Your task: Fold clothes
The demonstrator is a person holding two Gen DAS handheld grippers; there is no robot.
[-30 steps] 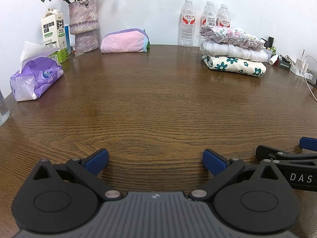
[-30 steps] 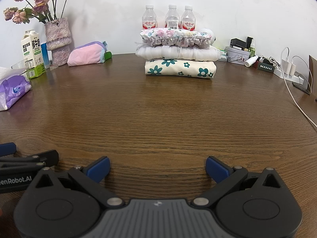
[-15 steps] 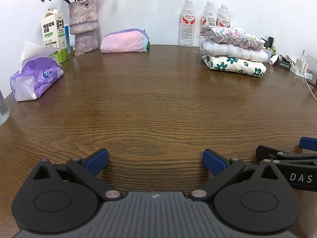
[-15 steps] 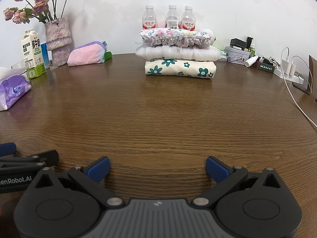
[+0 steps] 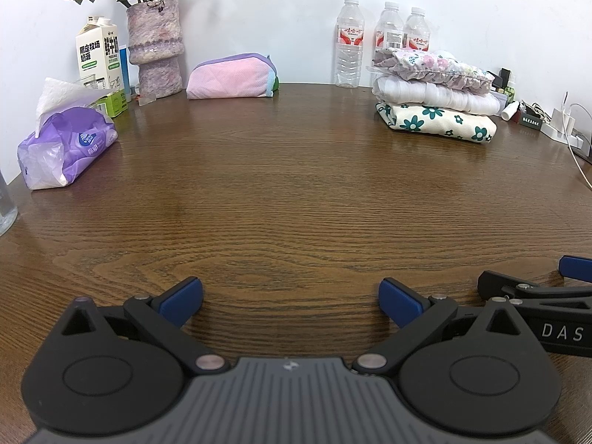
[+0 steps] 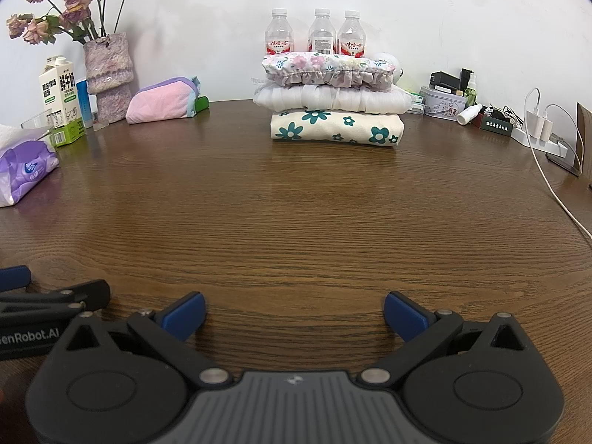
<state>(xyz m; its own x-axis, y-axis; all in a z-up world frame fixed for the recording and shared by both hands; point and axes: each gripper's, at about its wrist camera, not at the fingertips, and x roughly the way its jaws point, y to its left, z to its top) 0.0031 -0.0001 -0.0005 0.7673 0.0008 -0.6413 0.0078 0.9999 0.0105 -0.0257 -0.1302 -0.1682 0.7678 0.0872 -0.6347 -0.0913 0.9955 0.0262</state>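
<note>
A stack of three folded clothes (image 6: 335,109) rests at the back of the wooden table (image 6: 296,214): a pink-flowered piece on top, a white one in the middle, a cream one with teal flowers below. The same stack (image 5: 436,103) appears at the right in the left wrist view. My left gripper (image 5: 290,299) hovers low over the near table, open, nothing between its blue fingertips. My right gripper (image 6: 294,312) sits beside it, also open and empty. Each gripper shows at the edge of the other's view.
A pink and purple pouch (image 5: 231,81), a vase of dried roses (image 5: 155,48), a milk carton (image 5: 98,63) and a purple tissue pack (image 5: 64,148) line the left. Three water bottles (image 6: 314,33) stand behind the stack. A power strip (image 6: 540,133) and white cable (image 6: 555,192) lie at the right.
</note>
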